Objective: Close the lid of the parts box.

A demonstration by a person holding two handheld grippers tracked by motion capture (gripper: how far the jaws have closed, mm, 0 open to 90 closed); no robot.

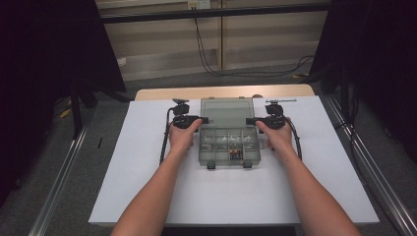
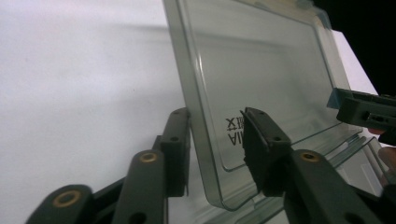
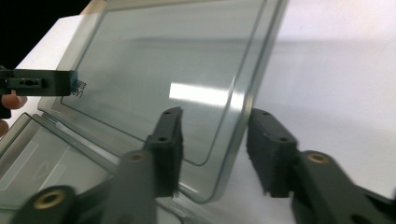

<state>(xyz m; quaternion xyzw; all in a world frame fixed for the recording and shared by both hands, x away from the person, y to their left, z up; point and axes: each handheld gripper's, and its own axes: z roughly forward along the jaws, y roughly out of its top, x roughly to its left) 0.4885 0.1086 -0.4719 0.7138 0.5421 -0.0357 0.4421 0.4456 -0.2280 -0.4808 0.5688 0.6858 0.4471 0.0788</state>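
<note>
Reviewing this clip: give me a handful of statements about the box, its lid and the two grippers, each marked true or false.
1. The smoky transparent plastic compartment box stands open, its lid raised. True.
2. The left gripper has the lid's side edge between its jaws. True.
3. The right gripper hovers far from the lid. False: its jaws straddle the lid's other side edge.
4. The box rests on bare wood. False: it sits on a white sheet.
5. All compartments are empty. False: small parts lie inside.
</note>
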